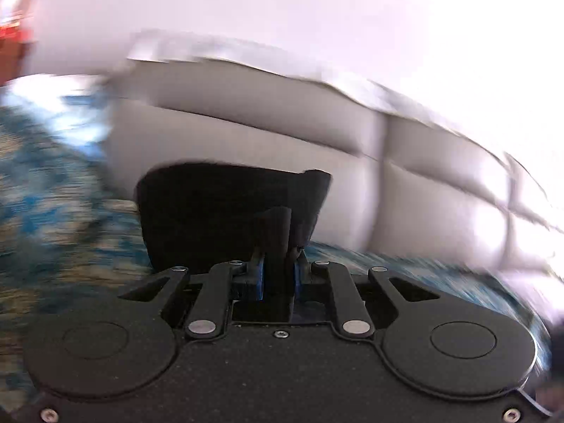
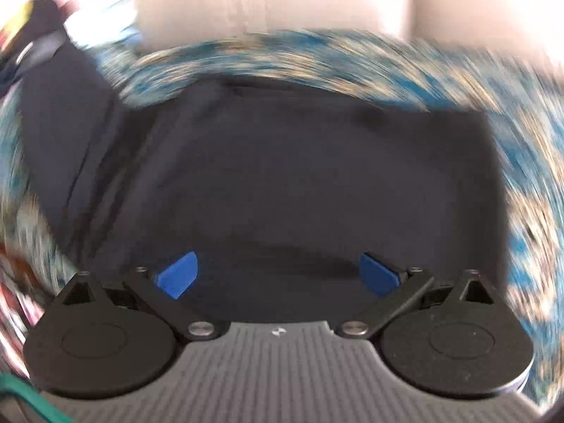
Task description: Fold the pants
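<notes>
The pants [image 2: 282,176] are dark navy and lie spread on a blue and beige patterned surface [image 2: 352,53], filling the middle of the right wrist view. My right gripper [image 2: 278,275] is open, its blue pads [image 2: 176,275] wide apart just above the cloth. In the left wrist view my left gripper [image 1: 278,275] is shut on a fold of the dark pants [image 1: 225,211], which stands up in front of the fingers. Both views are motion-blurred.
A white padded headboard or cushion [image 1: 264,134] stands behind the patterned surface [image 1: 53,194]. A pale wall [image 1: 317,17] is above it. Blurred coloured items [image 2: 21,35] sit at the far left of the right wrist view.
</notes>
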A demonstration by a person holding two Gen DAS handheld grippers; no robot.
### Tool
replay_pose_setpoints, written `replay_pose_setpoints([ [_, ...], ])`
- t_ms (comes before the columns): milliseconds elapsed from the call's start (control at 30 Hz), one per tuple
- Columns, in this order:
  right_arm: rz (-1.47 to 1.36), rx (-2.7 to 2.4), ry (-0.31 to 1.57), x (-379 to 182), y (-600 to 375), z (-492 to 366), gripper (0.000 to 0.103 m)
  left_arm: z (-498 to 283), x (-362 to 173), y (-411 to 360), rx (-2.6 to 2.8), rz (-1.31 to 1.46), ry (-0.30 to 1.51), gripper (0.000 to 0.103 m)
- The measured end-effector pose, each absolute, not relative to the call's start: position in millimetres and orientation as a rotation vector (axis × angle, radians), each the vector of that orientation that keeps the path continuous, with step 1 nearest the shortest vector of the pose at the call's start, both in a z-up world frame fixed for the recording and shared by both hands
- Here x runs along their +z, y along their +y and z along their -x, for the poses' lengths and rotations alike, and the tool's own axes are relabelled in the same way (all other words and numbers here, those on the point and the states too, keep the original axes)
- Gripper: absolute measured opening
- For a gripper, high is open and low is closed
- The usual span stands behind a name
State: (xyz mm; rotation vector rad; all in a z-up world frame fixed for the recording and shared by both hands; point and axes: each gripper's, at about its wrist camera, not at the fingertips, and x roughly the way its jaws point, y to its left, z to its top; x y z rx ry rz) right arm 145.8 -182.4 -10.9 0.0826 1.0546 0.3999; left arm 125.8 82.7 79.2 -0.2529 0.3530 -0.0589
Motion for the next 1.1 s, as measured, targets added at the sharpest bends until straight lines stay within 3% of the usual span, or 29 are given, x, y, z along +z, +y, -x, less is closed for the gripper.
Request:
replay_pose_setpoints([
  [133,-0.412,0.322,1.069,-8.1,-251.7,-163.3,0.103,-152.0,47.7,0.8,-0.256,0.141,0.513,0.017],
  [267,-0.508,0.272,1.049,-12.1,-285.0,-159.9,0.103,-168.1,-2.6,-57.4,-0.377,0.024,0.782,0.026],
  [367,-0.516,0.291,1.023,-19.6,-288.6,-145.5,0.103,-140.6,-6.6,-75.2,-0.42,-0.083,0.703,0.052],
  [500,-0.412,0.257,0.87,-21.3,-276.5,-115.8,0.103,-109.7,0.5,-65.8,-0.489,-0.095,0.696,0.059],
  [567,-0.369,0.256,0.809,-26.3,-266.8,-102.0,0.103,-100.8,0.8,-50.0,-0.453,-0.048,0.732,0.057],
  [667,-0.32,0.265,0.749,-30.0,-249.3,-84.2,0.1,-91.2,1.9,-13.2,-0.38,0.071,0.78,0.045],
  [833,-0.178,0.263,0.703,-35.4,-208.0,-66.5,0.092,-92.6,7.1,40.1,-0.109,0.116,0.693,0.026],
  [1100,-0.162,0.105,0.659,-36.2,-173.6,-73.7,0.073,-110.7,-15.9,57.2,0.033,0.082,0.718,0.023],
])
